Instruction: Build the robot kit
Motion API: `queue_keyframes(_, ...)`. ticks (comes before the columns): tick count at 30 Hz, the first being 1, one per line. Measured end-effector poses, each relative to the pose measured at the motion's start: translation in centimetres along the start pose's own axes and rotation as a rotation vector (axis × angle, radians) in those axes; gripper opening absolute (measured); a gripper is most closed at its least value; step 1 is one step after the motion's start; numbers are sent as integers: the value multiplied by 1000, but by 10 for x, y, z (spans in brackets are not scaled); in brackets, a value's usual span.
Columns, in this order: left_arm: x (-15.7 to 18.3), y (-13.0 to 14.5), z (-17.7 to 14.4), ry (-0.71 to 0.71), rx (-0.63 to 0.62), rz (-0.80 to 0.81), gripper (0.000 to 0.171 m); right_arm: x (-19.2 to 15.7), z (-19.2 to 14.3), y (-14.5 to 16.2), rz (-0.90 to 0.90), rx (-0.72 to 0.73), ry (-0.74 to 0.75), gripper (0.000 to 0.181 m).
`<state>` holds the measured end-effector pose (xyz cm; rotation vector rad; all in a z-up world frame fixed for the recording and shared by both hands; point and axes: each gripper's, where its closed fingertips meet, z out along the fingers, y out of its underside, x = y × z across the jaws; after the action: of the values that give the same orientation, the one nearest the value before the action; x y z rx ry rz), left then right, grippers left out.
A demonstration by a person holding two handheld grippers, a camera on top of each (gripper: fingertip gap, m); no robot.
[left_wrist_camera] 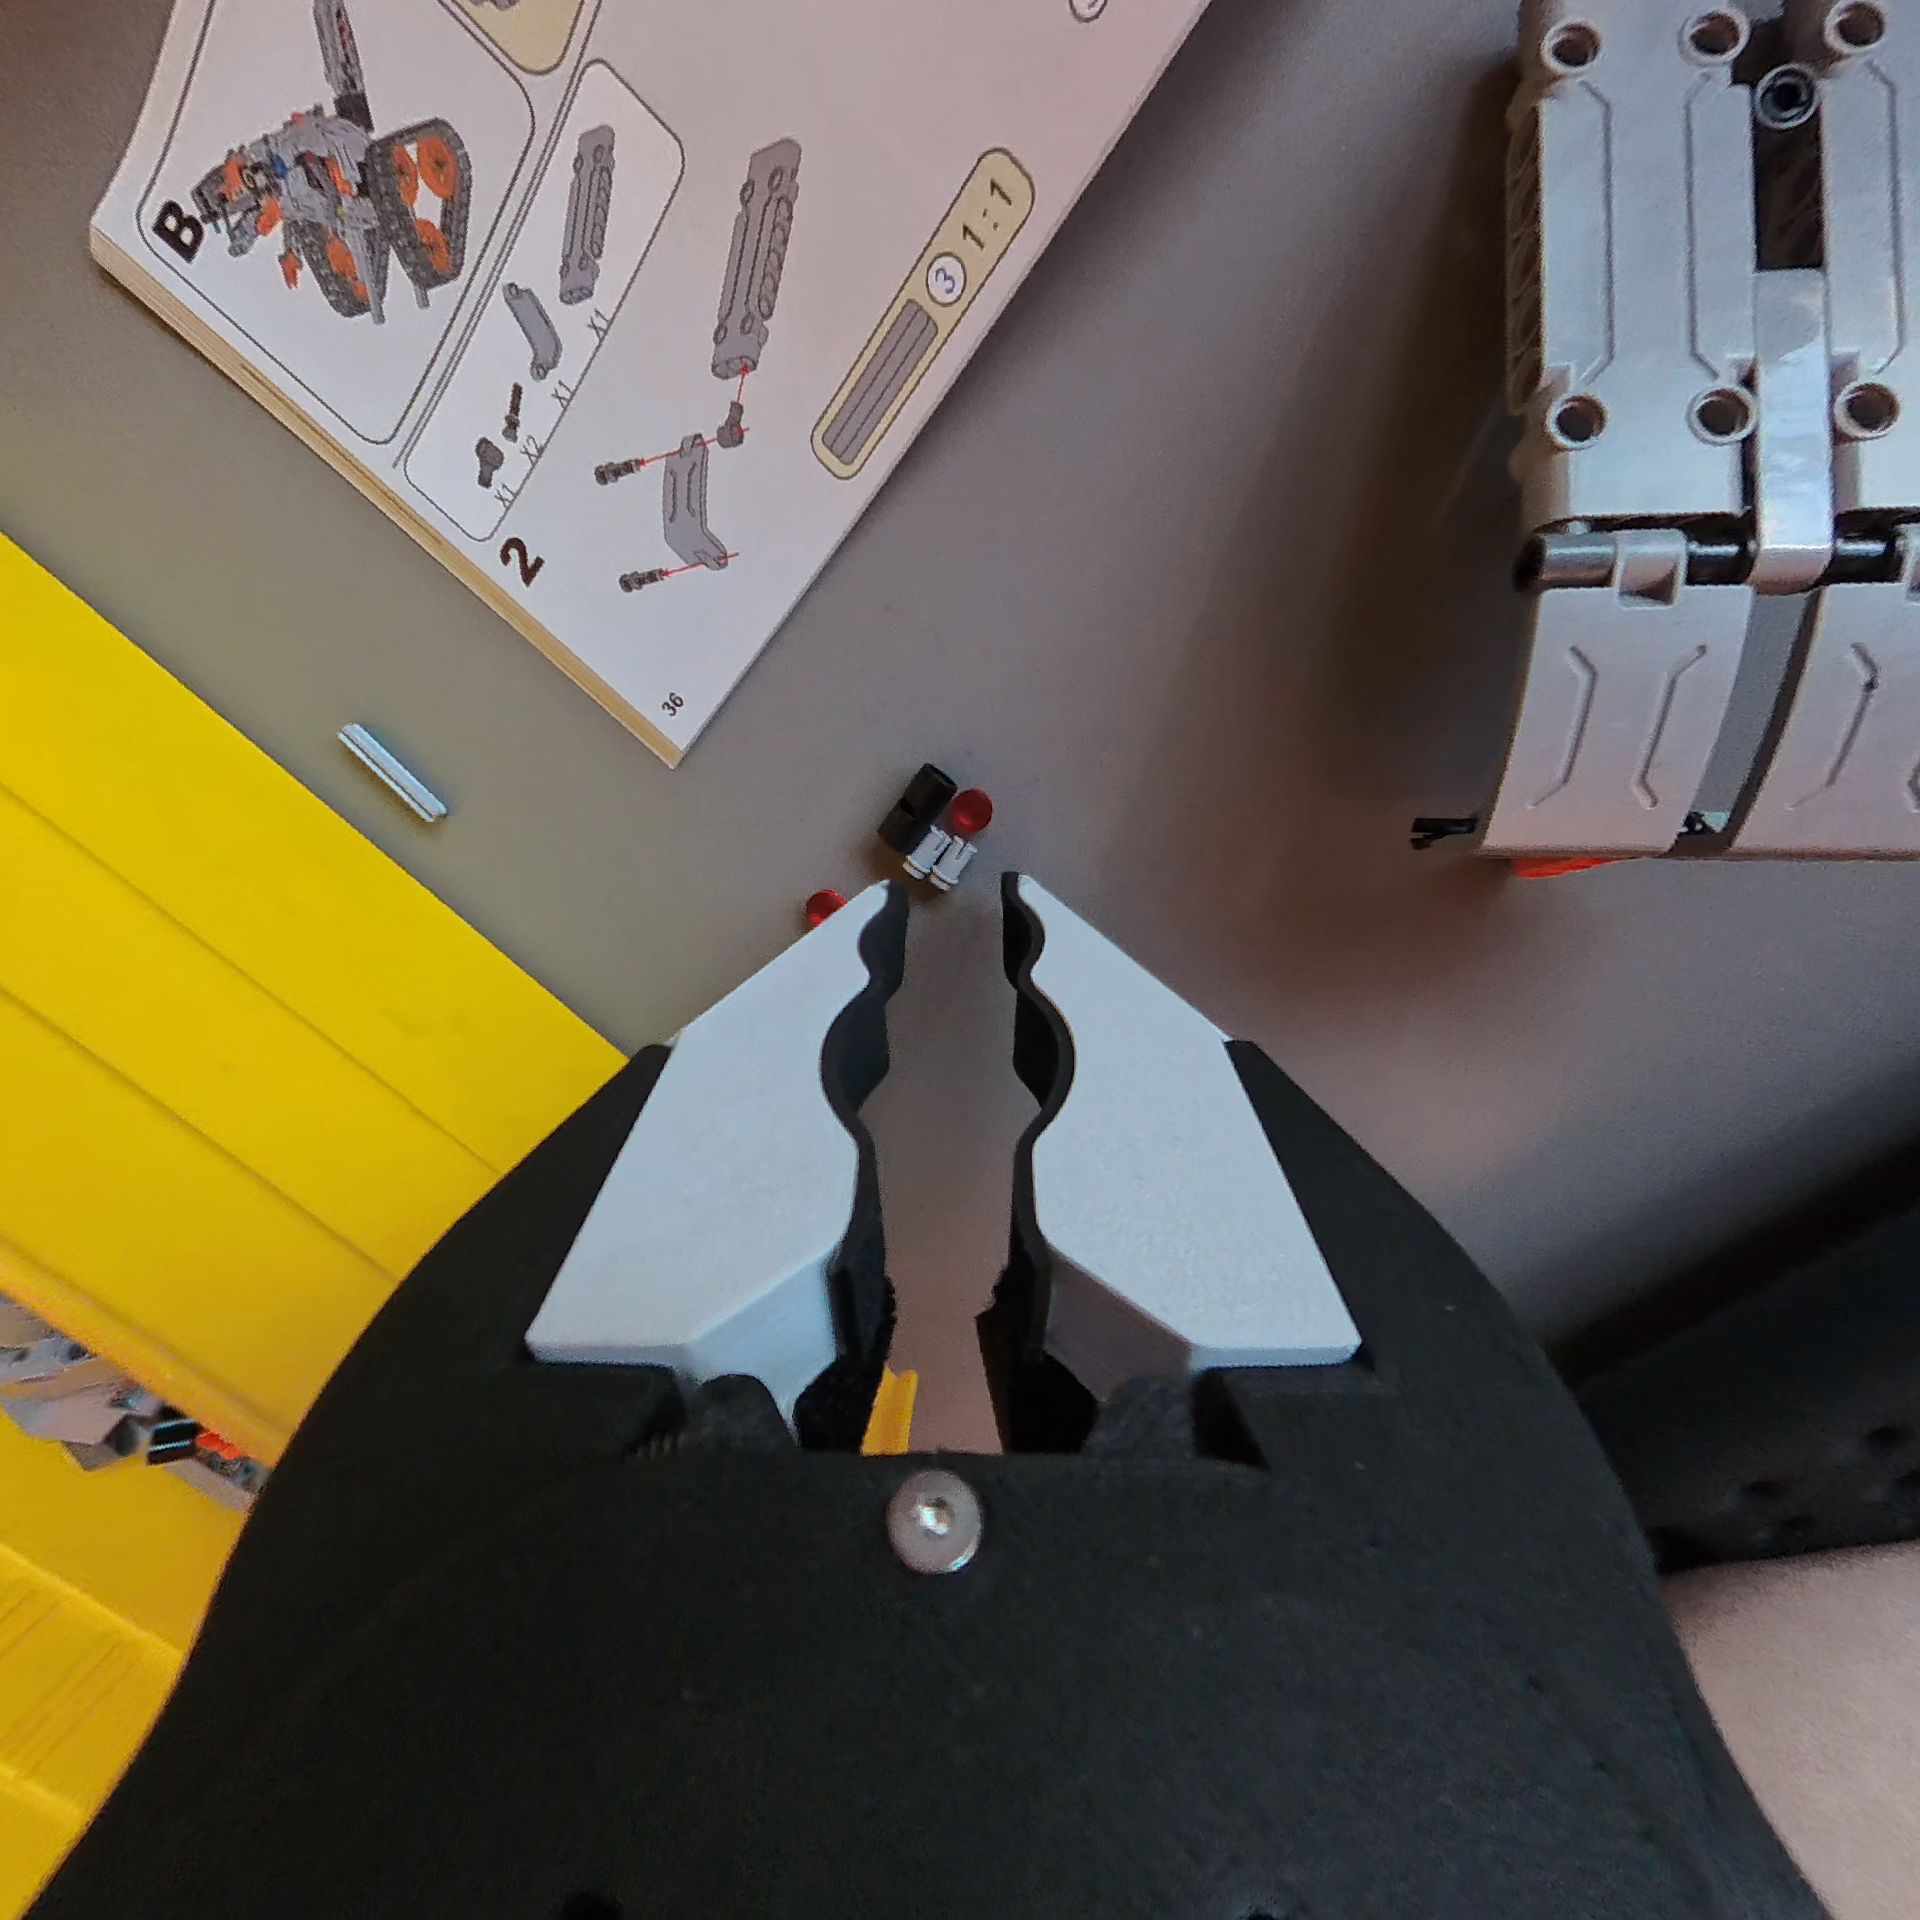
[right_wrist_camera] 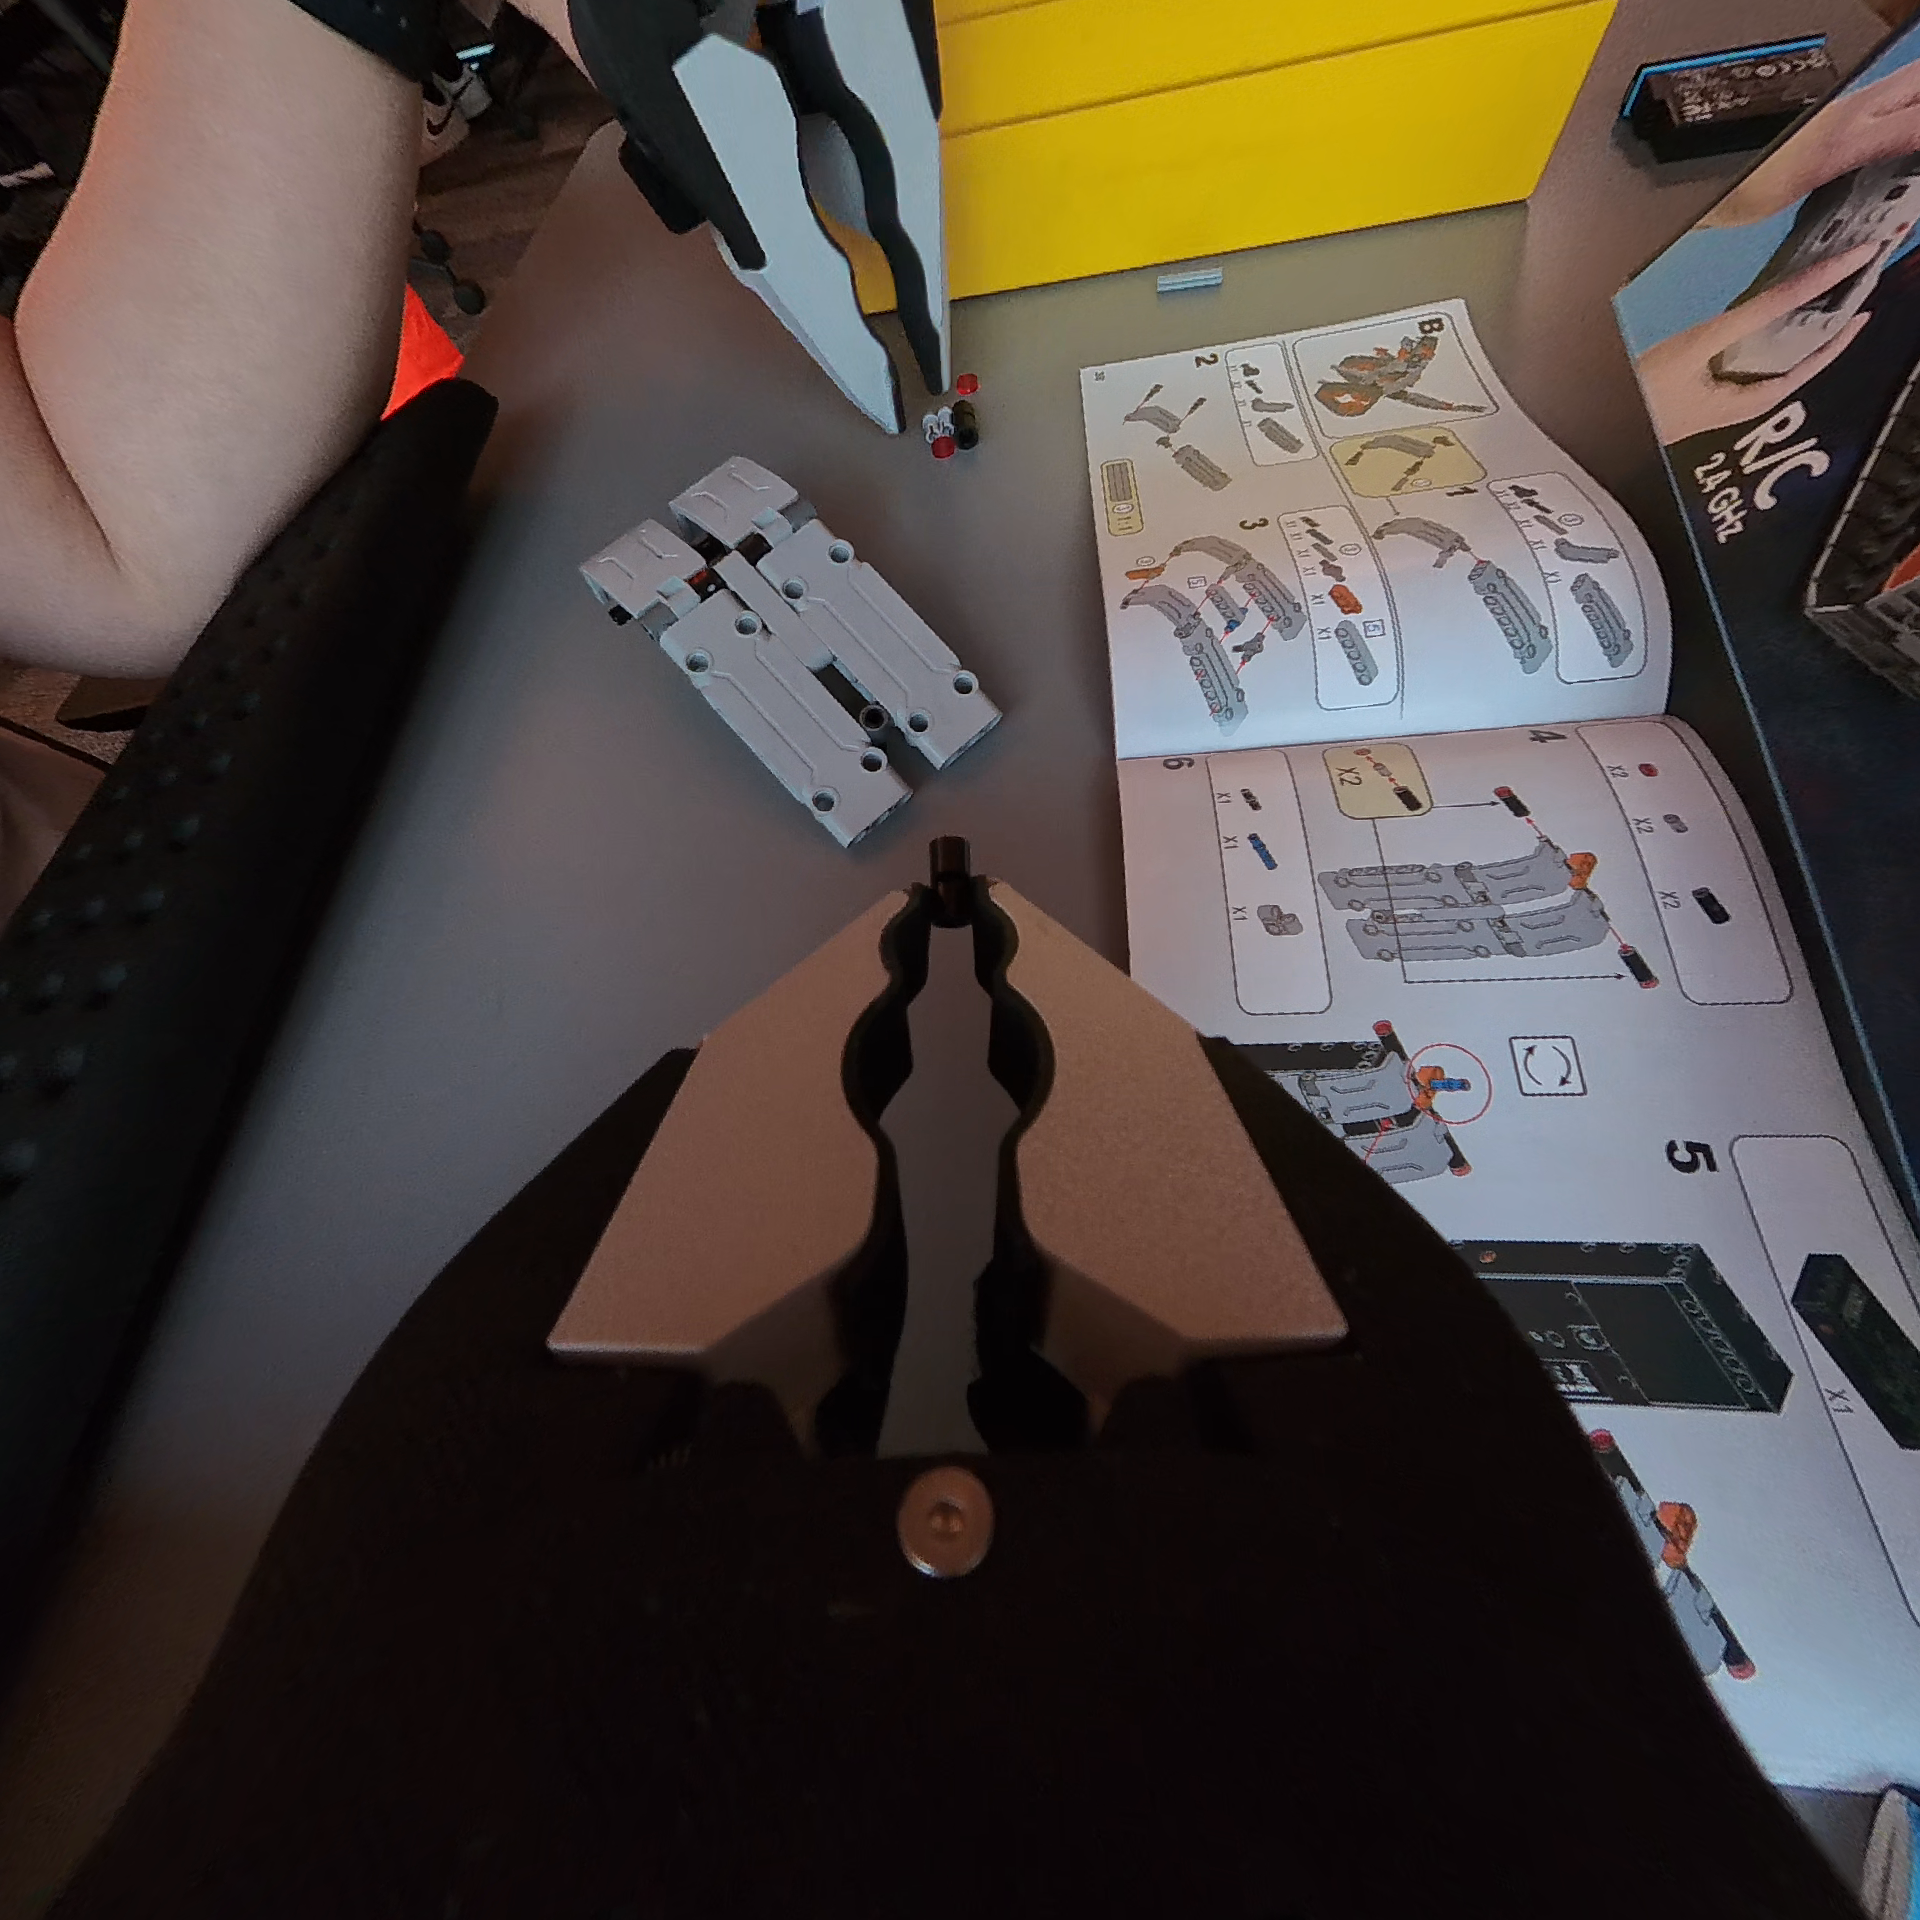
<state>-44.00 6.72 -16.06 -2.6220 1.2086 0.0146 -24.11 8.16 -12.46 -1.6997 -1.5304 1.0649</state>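
My left gripper is open just above the grey table, its tips right before a small cluster: a black tube piece, two grey pins and a red round piece. Another red piece lies by the left fingertip. The same cluster shows in the right wrist view under the left gripper. My right gripper is shut on a small black tube piece, held near the end of the grey panel assembly, which also shows in the left wrist view.
An open instruction booklet lies right of the assembly; it also shows in the left wrist view. A yellow box stands behind, a light grey axle beside it. A printed box is at far right. A person's arm reaches in at left.
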Motion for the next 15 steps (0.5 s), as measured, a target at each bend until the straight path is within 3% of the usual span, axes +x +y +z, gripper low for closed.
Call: queue_keyframes(15,4,0,7,1,-17,50,6,-1,-1,0,9,5,-12,7)
